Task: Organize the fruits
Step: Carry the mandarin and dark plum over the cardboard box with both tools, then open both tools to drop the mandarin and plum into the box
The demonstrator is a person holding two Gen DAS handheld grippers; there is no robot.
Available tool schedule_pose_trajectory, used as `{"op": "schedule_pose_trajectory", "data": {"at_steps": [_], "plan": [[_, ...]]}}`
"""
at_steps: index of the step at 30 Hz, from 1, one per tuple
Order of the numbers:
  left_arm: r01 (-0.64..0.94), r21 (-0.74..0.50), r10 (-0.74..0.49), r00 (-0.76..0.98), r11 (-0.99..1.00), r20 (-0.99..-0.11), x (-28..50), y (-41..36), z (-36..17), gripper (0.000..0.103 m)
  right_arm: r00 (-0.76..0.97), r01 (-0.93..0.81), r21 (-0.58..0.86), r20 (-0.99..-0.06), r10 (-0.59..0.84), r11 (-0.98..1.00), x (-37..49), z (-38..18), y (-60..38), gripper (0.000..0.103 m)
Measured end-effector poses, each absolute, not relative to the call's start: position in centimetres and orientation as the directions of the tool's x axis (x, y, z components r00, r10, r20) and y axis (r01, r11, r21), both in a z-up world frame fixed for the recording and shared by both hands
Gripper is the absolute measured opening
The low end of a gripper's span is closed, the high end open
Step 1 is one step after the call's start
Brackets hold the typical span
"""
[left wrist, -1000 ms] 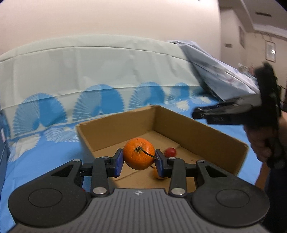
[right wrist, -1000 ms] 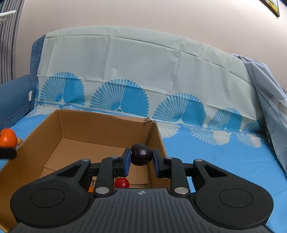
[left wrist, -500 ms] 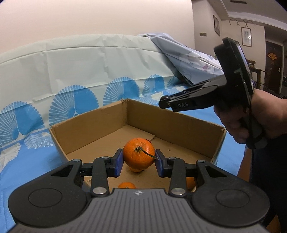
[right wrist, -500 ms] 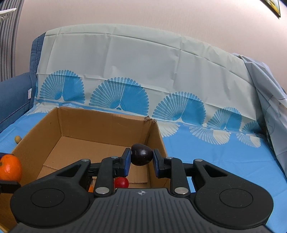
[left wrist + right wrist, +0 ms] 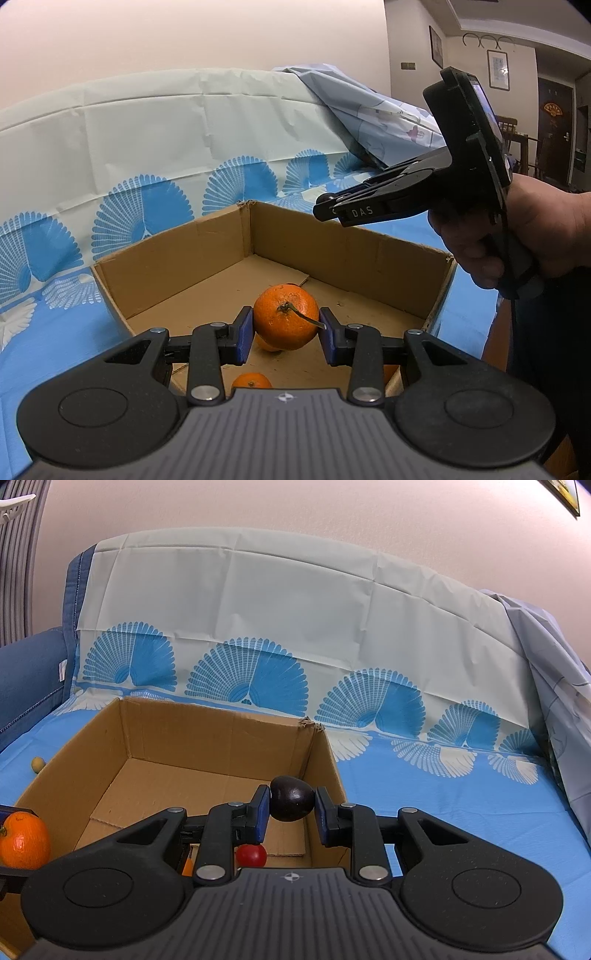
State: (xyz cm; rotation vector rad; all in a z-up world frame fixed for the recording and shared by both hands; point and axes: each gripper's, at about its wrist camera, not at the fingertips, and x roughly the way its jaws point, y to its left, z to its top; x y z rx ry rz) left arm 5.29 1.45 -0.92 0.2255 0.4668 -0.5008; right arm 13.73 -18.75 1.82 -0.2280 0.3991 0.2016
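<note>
Over the corrugated cardboard box point(image 5: 207, 254), left tool point(image 5: 286, 326) clamps a dimpled round orange point(image 5: 285, 316).

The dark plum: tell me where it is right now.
In the right wrist view the dark plum sits clamped in the right gripper, above the cardboard box near its right wall, with a small red fruit below it.

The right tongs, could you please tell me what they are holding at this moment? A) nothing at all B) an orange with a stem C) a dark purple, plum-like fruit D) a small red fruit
C: in the right wrist view the right tongs are shut on a dark purple fruit above the cardboard box; the orange sits in the left tongs, and the small red fruit lies in the box.
</note>
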Motion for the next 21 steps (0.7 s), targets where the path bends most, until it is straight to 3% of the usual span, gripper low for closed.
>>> {"op": "schedule_pose_trajectory", "data": {"at_steps": [15,17,19,21], "plan": [[0.511,0.095,-0.406,0.771,0.854,-0.491,5.32,1.28,-1.01,0.042,0.897,-0.238,-0.185,-0.419,0.143,0.953,13.87,1.52,-18.57,0.028],[0.511,0.097,-0.405,0.771,0.854,-0.492,5.35,1.21,-1.01,0.047,0.895,-0.226,-0.189,-0.427,0.127,0.956,14.01,1.4,-18.56,0.036],[0.508,0.098,-0.404,0.774,0.856,-0.487,5.41,1.17,-0.93,0.052,0.896,-0.214,-0.195,-0.429,0.113,0.957,14.09,1.32,-18.58,0.05],[0.503,0.099,-0.399,0.778,0.859,-0.486,5.41,1.2,-0.94,0.053,0.899,-0.21,-0.197,-0.425,0.11,0.958,14.06,1.37,-18.62,0.051]]}}
